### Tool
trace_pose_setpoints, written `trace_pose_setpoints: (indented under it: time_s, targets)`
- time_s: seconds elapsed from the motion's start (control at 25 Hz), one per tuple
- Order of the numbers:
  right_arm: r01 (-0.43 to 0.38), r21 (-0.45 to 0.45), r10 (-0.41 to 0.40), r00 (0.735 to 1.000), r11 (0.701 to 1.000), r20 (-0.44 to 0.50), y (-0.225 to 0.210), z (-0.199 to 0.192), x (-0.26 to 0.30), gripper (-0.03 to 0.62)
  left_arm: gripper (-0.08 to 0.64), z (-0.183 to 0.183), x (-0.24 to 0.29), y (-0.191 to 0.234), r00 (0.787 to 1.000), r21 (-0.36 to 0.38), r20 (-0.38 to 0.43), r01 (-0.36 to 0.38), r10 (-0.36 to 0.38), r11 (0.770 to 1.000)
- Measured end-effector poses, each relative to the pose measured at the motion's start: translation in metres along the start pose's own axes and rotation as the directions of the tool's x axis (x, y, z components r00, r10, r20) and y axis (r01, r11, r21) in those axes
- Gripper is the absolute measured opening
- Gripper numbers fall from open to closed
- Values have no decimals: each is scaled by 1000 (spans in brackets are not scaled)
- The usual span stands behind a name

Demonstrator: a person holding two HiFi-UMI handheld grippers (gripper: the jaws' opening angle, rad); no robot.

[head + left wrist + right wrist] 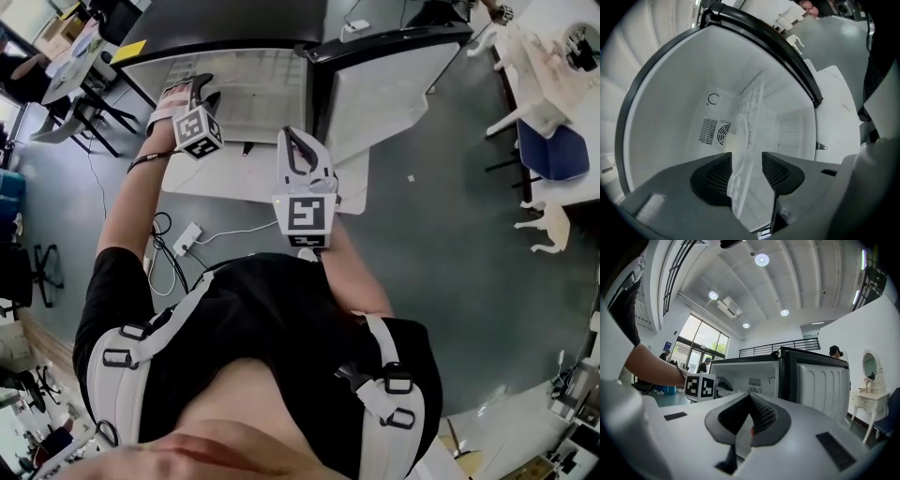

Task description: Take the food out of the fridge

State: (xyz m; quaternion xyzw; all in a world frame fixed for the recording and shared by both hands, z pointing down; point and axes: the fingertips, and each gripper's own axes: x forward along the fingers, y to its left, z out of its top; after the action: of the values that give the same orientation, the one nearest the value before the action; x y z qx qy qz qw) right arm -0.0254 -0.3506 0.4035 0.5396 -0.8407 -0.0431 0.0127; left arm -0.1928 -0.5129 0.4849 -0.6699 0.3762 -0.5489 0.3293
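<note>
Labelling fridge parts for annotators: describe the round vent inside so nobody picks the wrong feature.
Find the small white fridge with its door swung open. On its back wall sit a rectangular grille of straight slats and, right beside it, the round vent: a slotted circle, unlike the plain ring outline farther off.

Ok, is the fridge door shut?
No, the fridge door stands swung wide open beside the fridge, and the white inside shows.
</note>
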Motion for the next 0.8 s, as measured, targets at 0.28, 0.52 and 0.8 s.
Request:
trace_pose_setpoints:
  time_s: [0.28,0.52,0.8]
  targets:
    - [10,-34,-10,1000,999,-17,1,-5,-1,8,189,5,23,3,998,24,-12,56,-55,998]
    - [21,-38,-23,999,999,-43,-3,-4,-1,6,189,0,37,-9,992,88,-40,123,-120,989]
    - [24,-48,-25,999,999,-23,0,-3,2,8,174,15,18,-12,998,177,1,66,-67,982]
